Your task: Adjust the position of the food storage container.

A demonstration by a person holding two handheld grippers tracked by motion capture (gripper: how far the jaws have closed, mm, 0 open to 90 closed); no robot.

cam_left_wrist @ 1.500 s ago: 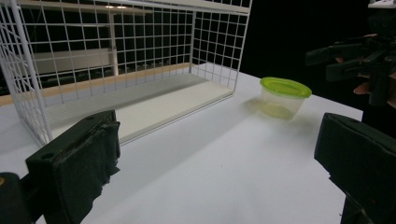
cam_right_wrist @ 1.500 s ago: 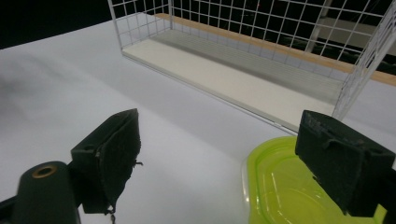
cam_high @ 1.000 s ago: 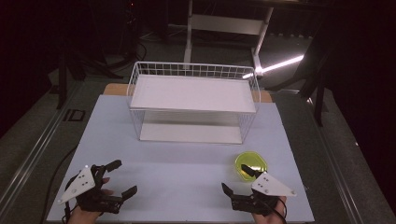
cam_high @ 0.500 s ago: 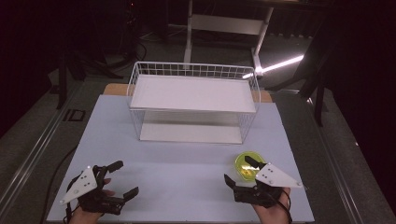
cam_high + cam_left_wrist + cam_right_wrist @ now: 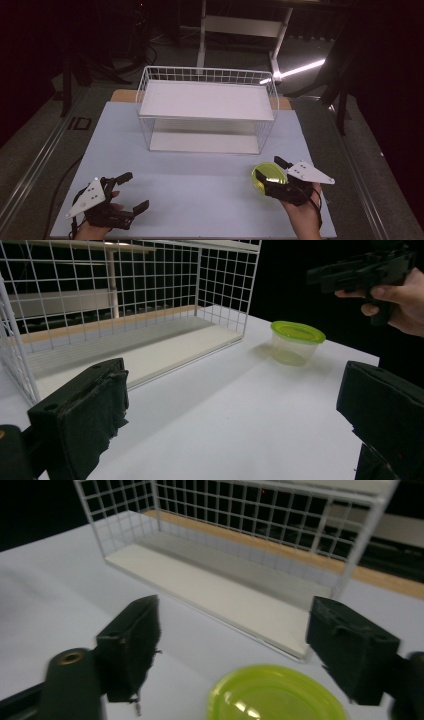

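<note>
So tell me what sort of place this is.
Probably a lab or studio set up for recording handling work, not a home: a bare white table holding just a wire rack and a green-lidded tub, dark surroundings, and equipment stands behind.

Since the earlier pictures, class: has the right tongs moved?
Yes. In the high view the right tongs have moved up the picture toward the wire basket, now over the green-lidded container, jaws just closing slightly.

The room was dark around a brightly lit surface (image 5: 200, 185). A streak of glare lay on the floor behind the basket (image 5: 207, 107). In the right gripper view the lid (image 5: 277, 692) and the near tool (image 5: 235, 650) were blurred; the tub (image 5: 296, 342) cast a soft shadow.
</note>
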